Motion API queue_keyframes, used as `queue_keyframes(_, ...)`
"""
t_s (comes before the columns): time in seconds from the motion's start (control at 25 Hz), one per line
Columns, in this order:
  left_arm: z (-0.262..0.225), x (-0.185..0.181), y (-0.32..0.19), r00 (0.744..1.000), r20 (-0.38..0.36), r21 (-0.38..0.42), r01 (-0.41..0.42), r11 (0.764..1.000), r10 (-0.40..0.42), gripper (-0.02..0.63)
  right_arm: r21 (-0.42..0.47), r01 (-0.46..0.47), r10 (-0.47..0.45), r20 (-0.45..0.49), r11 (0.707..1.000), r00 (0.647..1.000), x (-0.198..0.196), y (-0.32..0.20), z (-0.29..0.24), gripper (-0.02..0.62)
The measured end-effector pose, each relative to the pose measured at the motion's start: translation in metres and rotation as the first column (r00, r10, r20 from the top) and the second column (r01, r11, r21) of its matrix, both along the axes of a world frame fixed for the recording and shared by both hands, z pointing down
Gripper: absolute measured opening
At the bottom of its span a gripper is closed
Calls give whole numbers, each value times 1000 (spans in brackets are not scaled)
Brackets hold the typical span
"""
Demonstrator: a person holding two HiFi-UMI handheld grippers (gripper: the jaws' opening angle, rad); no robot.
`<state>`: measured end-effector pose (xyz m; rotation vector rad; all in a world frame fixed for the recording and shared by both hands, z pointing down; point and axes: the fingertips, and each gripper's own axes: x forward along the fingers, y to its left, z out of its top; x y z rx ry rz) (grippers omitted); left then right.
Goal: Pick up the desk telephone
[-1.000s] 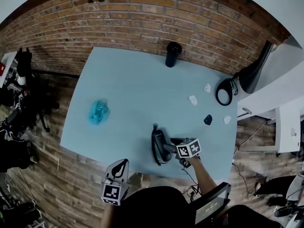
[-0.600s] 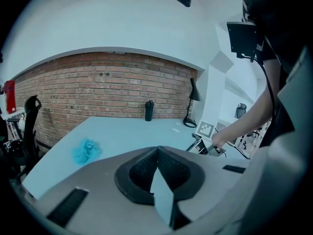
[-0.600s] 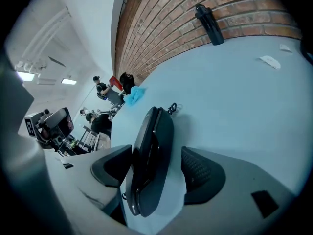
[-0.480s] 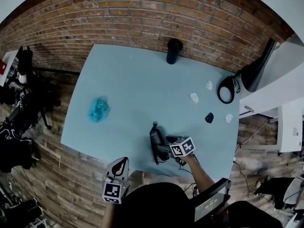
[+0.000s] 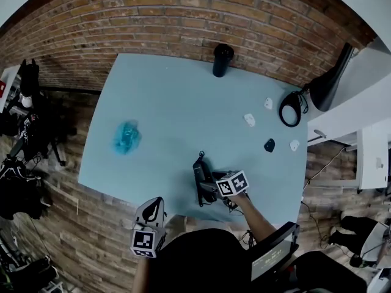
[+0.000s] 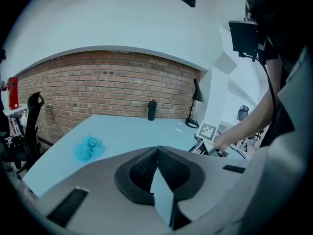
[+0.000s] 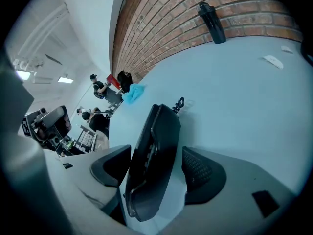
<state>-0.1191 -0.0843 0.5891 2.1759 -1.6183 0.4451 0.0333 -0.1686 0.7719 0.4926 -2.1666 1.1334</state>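
Right gripper [image 7: 156, 153] is released: its jaws have just been opening and now stand wide, with the desk telephone [image 7: 156, 131] between them. On the right side, pale table surface shows between the pad and the telephone body, so that pad is clear of it. The left pad sits just beside the telephone's other face with no visible pressure on it. The telephone is a dark, elongated unit. Its long axis runs along the jaws and away from the camera, and its coiled cord [image 7: 179, 103] emerges at the far end.

In the head view, taking the centre of the table [image 5: 165, 102] as the dial centre, the telephone is at 6 o'clock, close to the near edge. The right gripper reaches it from the 5 o'clock side.

Left gripper [image 6: 157, 151] is clenched on nothing, its pad tips meeting. It hangs beyond the table's near edge at about 7 o'clock, well apart from the telephone, and points across the table.

Other items on the table:
- A black bottle [image 5: 222, 60] stands upright near 12 o'clock, by the far edge and the brick wall [image 5: 183, 17].
- A crumpled blue item [image 5: 126, 138] lies at 9 o'clock.
- A black desk lamp [image 5: 330, 84] stands at 2 o'clock, with its ring-shaped base [image 5: 290, 112] on the table edge.
- Three small white pieces [image 5: 249, 119] and one small dark piece [image 5: 269, 144] lie scattered between 2 and 4 o'clock, apart from one another and from the telephone.
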Motion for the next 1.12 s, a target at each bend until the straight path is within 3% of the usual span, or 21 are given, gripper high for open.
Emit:
queue_keyframes(0.56,1,-16,7,1000,-16,6,15,1000,-15,26,-103,-82,84,16,991,996,-10,5,10,341)
queue_keyframes(0.76,3,-10,12,999,-28,0,17,1000,-17,26,-94,-74,75,6,993,997,-7,7,10,341)
queue_keyframes(0.92,6,-11,15,1000,-24,-2,19,1000,-19,26,-33,-30,29,-24,999,999,-12,5,12,335)
queue_keyframes(1.12,8,-12,17,999,-26,-2,22,1000,-22,26,-31,-43,42,-14,999,999,-12,6,13,330)
